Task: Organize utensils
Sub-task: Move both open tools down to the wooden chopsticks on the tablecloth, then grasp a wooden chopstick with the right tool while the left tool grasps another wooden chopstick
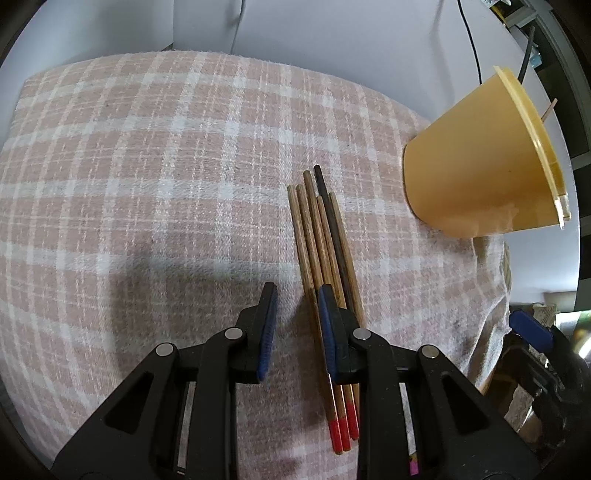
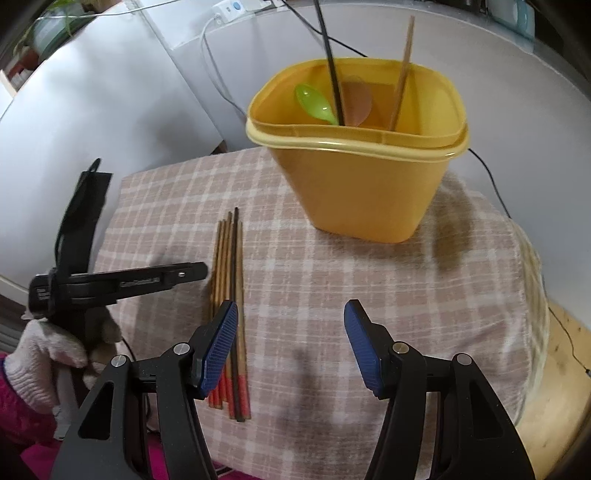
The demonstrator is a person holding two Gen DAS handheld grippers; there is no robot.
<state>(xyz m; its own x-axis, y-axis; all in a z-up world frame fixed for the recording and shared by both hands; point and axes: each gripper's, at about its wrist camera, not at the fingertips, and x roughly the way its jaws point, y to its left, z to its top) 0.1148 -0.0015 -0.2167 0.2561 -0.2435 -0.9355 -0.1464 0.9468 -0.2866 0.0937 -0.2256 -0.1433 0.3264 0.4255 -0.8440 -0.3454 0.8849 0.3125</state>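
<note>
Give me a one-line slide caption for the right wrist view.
Open right tongs hover over checked cloth beside chopsticks, yellow container with green spoon behind.

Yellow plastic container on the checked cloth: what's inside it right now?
Yellow plastic container holds a green plastic spoon, a black chopstick and a wooden chopstick. Its bottom is hidden by the front wall.

A home room is showing here: a checked cloth (image 2: 332,280) is covering a small table, a houseplant (image 2: 55,18) is sitting behind, and a power strip (image 2: 236,7) is lying nearby.
</note>
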